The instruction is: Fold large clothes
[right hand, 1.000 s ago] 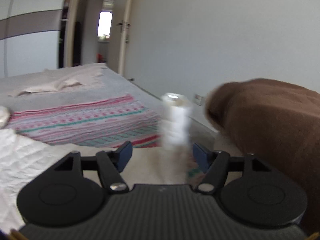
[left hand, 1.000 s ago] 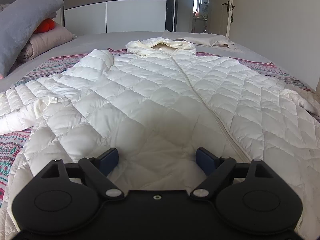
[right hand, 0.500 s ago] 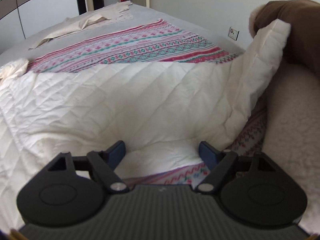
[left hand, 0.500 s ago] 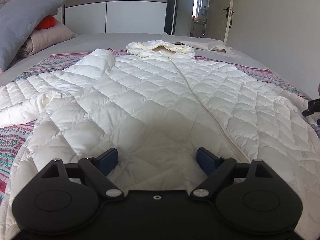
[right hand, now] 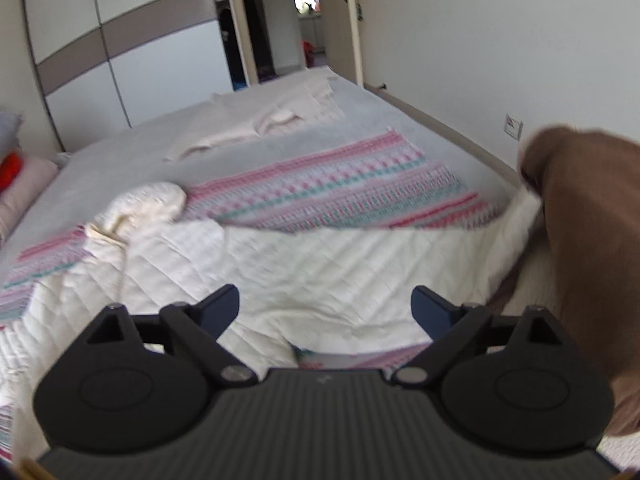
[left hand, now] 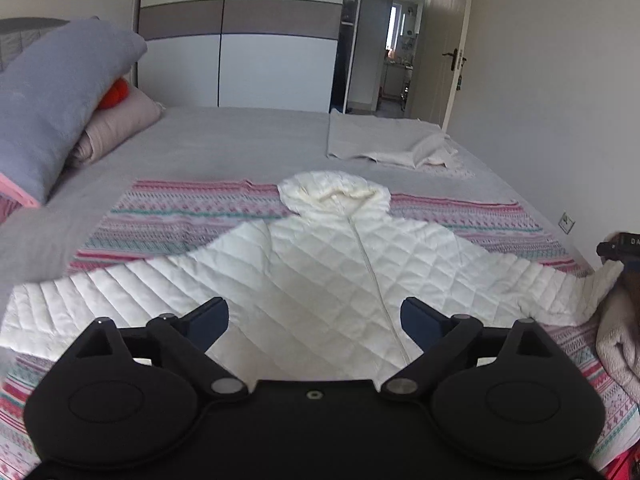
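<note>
A white quilted hooded jacket (left hand: 340, 276) lies front up on the bed, sleeves spread, hood (left hand: 334, 192) at the far end. My left gripper (left hand: 314, 314) is open and empty, raised above the jacket's lower half. My right gripper (right hand: 325, 306) is open and empty, above the jacket's right sleeve (right hand: 360, 256), whose cuff rests against a brown fleece blanket (right hand: 580, 220). The right gripper's tip shows at the far right of the left wrist view (left hand: 618, 249).
A pink and teal striped blanket (left hand: 180, 216) lies under the jacket on the grey bed (left hand: 224, 140). Pillows (left hand: 60, 100) are stacked at the left. A beige cloth (left hand: 384, 140) lies at the far right. A wardrobe and an open door stand behind.
Both grippers have lifted and pulled back from the jacket, so more of it and the bed shows. The right sleeve now lies stretched out to the right.
</note>
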`<action>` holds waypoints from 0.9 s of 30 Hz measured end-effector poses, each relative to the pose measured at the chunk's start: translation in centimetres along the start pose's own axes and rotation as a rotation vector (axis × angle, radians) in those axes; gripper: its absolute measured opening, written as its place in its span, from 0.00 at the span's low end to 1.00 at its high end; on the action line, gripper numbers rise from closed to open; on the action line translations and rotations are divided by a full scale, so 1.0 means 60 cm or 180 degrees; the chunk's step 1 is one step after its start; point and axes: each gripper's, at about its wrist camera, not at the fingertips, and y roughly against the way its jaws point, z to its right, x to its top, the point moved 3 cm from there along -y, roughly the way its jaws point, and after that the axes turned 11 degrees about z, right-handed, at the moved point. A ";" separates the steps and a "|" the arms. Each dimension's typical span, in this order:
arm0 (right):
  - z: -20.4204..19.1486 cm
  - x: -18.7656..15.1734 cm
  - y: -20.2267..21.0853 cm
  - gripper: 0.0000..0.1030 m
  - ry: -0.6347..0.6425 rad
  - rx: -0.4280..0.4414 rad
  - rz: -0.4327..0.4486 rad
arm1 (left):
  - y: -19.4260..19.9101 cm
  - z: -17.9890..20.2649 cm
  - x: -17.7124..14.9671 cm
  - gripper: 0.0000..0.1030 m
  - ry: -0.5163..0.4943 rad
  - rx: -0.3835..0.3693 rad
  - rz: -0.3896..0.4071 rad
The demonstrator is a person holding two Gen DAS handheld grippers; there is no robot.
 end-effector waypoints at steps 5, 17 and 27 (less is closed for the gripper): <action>-0.049 0.087 0.017 0.96 0.0138 0.0195 0.0051 | -0.012 -0.031 0.105 1.00 -0.0108 0.0144 0.0046; -0.223 0.169 -0.173 0.99 0.0400 0.0646 -0.0285 | -0.277 -0.044 0.227 1.00 -0.0553 0.0553 -0.0086; -0.369 0.090 -0.490 0.99 0.0273 0.0812 -0.0415 | -0.660 -0.050 0.132 1.00 -0.0088 0.0351 -0.0097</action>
